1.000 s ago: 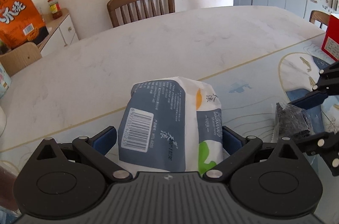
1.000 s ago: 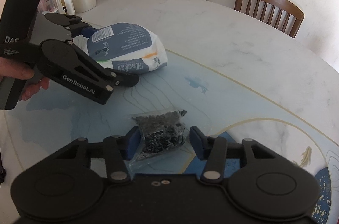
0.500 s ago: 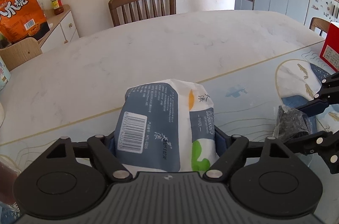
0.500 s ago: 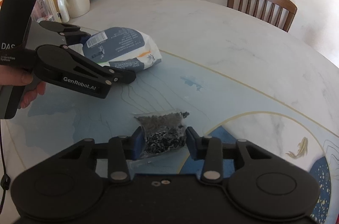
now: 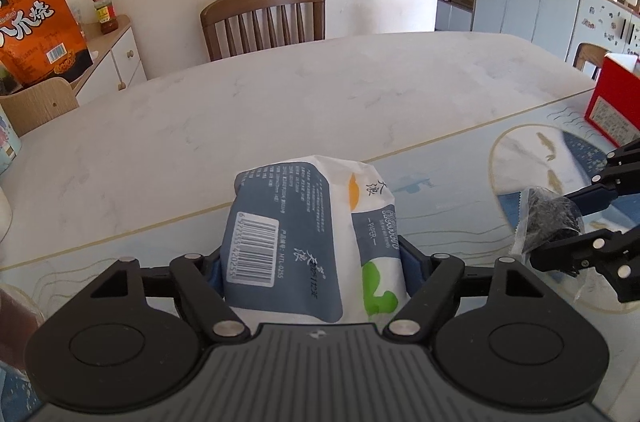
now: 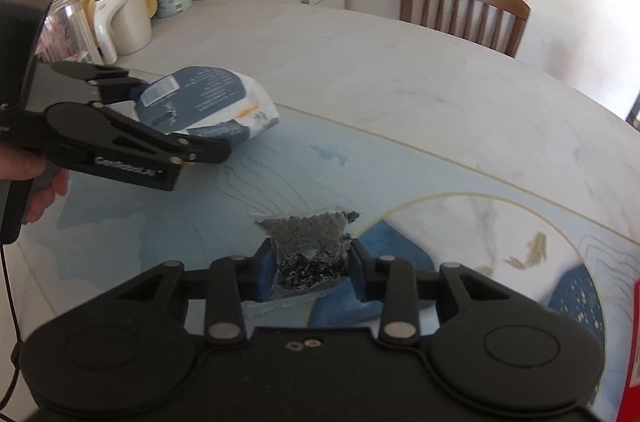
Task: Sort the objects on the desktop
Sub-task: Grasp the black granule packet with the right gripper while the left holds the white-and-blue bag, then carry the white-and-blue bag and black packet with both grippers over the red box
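On the marble worktop (image 5: pixel 320 110), near its blue-patterned part, I hold one thing in each hand so that both can be carried off and sorted together. My left fingers (image 5: pixel 312 258) clamp the blue-and-white tissue pack (image 5: pixel 304 234) across its width, barcode side up, its far end jutting forward past the pads. My right fingers (image 6: pixel 310 264) pinch the small clear bag of dark granules (image 6: pixel 308 242) at its near end, the rest of the bag lying out ahead.

Compared with a second ago, both sets of fingers have just been closing: the left stood wide with gaps beside the pack and now squeeze its sides; the right narrowed onto the bag. From the left view the bag now looks raised a little off the worktop, though I cannot be sure.
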